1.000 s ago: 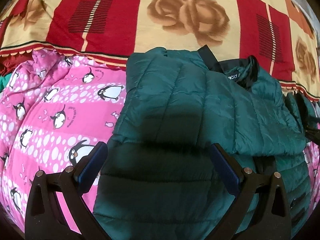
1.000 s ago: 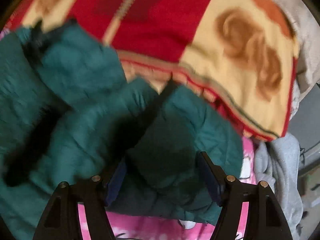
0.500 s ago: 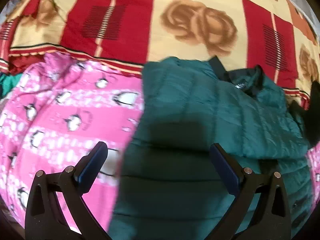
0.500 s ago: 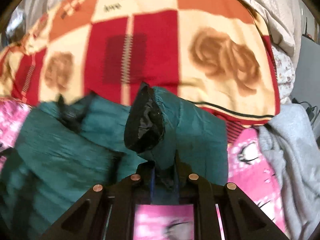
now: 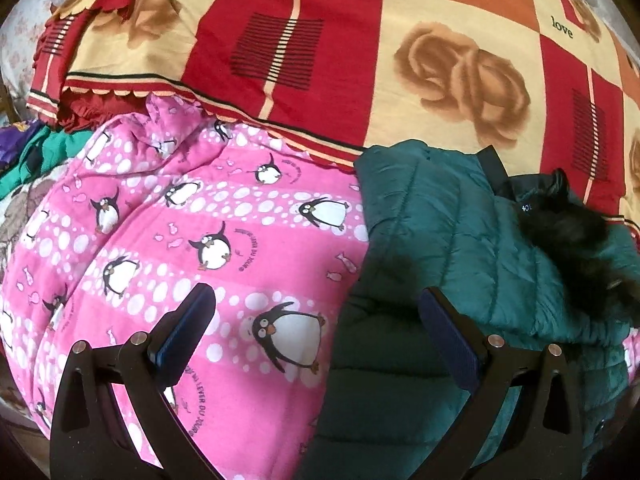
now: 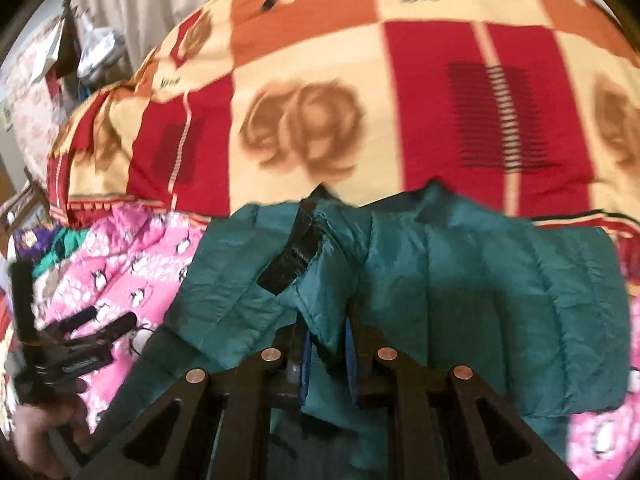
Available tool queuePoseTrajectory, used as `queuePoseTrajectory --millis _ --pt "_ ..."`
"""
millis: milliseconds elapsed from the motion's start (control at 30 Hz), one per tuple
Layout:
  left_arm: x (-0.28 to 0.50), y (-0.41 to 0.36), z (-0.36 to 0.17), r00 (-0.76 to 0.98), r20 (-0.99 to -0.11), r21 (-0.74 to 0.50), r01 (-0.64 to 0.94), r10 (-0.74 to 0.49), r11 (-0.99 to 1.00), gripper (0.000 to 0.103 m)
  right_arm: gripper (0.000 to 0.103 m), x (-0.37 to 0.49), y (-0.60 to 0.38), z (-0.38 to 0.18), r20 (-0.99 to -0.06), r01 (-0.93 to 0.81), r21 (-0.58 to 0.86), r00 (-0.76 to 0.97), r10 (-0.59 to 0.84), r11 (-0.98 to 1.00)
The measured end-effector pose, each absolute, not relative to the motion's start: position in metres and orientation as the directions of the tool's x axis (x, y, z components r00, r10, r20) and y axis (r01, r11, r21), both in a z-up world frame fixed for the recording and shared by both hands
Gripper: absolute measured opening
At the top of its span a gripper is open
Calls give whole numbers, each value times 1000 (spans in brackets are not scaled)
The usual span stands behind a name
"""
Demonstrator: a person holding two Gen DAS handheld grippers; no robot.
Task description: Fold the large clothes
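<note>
Right claw (image 6: 326, 354) clenching fold of green puffer jacket (image 6: 460, 280), carrying it across jacket body lying ahead. Left claw (image 5: 316, 332) released, hovering beside jacket edge. Folding partway; final folds remaining.

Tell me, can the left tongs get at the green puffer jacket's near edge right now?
Probably yes: the left tongs hang open over the penguin blanket, beside the green puffer jacket, with nothing between them.

Both wrist cameras look steeply down, close over the bed; both take in the green quilted jacket (image 5: 448, 240) (image 6: 500, 280), pink penguin blanket (image 5: 200, 240) (image 6: 132, 256) and rose-patterned blanket (image 5: 360, 60) (image 6: 360, 100).
</note>
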State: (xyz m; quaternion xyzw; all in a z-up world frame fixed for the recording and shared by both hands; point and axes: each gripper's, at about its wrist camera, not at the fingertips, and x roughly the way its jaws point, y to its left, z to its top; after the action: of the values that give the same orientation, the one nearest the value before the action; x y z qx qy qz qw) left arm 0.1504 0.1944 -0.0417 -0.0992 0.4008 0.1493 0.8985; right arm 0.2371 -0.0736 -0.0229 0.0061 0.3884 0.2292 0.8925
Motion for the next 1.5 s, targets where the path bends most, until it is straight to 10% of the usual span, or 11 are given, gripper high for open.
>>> queuePoseTrajectory --millis 133,233,667,867,1033,1200,1500 --pt "155 184 -40 646 -745 -73 -325 165 943 102 24 245 -62 -57 -748 -402 168 542 382 900" --pt "158 174 -42 644 -750 -77 -307 148 949 102 50 241 -65 -60 -745 -438 185 521 417 880" --pt "183 91 -38 723 -682 -190 -25 -113 982 102 52 184 -186 -26 -710 -304 -43 679 185 952" --pt "208 54 -30 750 -585 -262 185 -308 947 102 52 190 -290 -31 -722 31 209 679 133 978" --pt "228 45 -39 687 -583 -377 245 -434 893 84 52 190 -321 -25 -722 70 252 677 139 965" --pt "236 44 -52 670 -628 -368 191 -395 910 24 52 194 -331 -28 -733 84 285 662 160 955" --pt "201 58 -11 733 -515 -380 270 -445 884 14 52 194 -351 -37 -748 191 315 653 119 930"
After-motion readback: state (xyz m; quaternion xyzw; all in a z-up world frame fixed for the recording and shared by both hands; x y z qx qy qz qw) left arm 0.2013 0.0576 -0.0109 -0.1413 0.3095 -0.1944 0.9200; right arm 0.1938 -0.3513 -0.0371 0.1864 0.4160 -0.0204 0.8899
